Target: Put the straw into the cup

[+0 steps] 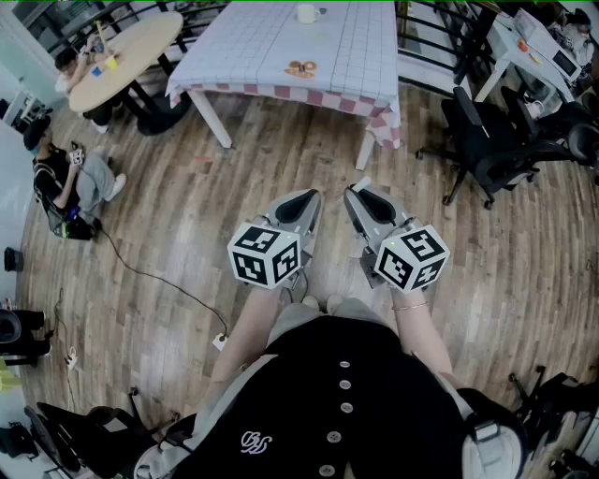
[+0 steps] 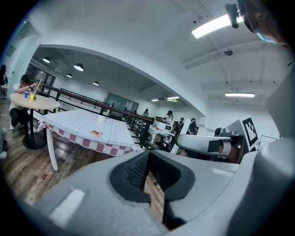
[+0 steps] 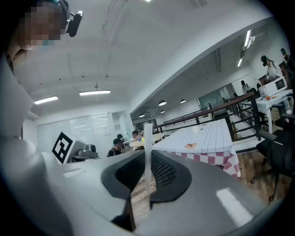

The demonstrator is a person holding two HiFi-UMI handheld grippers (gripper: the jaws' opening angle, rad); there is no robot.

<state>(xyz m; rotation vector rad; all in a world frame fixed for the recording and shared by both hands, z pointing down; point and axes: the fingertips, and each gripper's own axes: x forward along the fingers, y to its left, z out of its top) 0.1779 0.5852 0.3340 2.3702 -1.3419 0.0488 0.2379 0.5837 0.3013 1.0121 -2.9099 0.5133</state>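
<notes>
At the far left of the head view a person (image 1: 70,182) sits on the wooden floor (image 1: 187,234), with a pale round table (image 1: 122,51) beyond them where another person is seated. A thin cable (image 1: 159,276) trails across the boards toward the middle. The left gripper (image 1: 304,198) is held out over the floor in front of the person's body. In the left gripper view its jaws are drawn together with nothing between them, and only a sliver of floor shows through the gap lower down. Ahead of both grippers stands a table (image 1: 243,47) under a white grid cloth with a red-checked edge. The cup (image 1: 307,13) sits on its far part, and some small brown items (image 1: 300,67) lie nearer the front edge. Just beside the left gripper, the right gripper (image 1: 358,192) also hangs over the floor, short of the table. The right gripper view shows its jaws clamped on the straw (image 3: 148,152), a pale translucent tube that stands upright between the pads and rises above them. The straw is well apart from the cup, which shows in that view as a small shape on the tabletop in the distance. Dark office chairs (image 1: 487,150) stand at the right, next to a white desk (image 1: 524,47).
</notes>
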